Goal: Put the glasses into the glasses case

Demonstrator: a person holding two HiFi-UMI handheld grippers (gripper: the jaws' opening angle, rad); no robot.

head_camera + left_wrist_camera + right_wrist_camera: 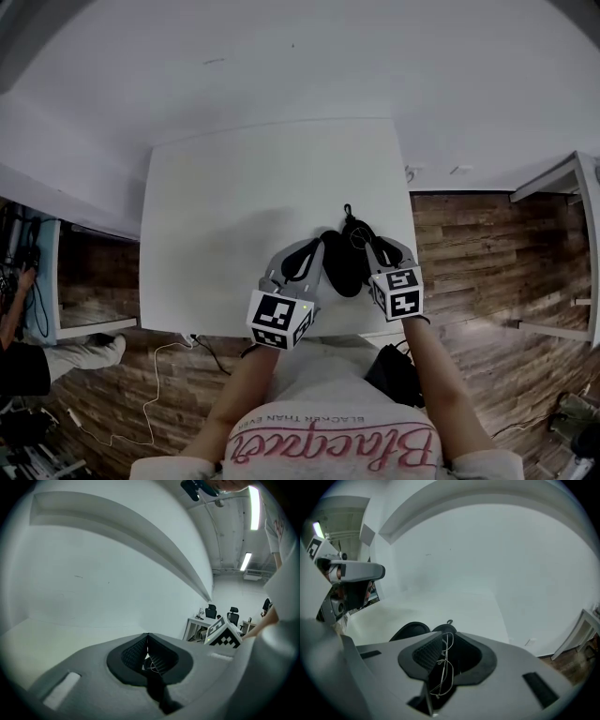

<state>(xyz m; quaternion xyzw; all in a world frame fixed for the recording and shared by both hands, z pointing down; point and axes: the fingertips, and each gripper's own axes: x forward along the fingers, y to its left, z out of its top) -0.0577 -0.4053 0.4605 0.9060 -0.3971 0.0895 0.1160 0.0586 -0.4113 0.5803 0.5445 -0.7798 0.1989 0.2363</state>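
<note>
Wire-rimmed glasses [443, 662] are clamped between your right gripper's [442, 639] fingers, just beside the black glasses case [343, 262].
Your left gripper [147, 638] is at the case's other side over the white counter [216, 206], fingers pressed together.

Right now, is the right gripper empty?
No, the right gripper has its jaws shut on the thin wire-framed glasses.

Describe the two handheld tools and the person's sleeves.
The left tool and right tool are grey moulded shells with black ribbed pads, each carrying a white cube of black square markers. The shirt is white, short-sleeved, with pink lettering.
</note>
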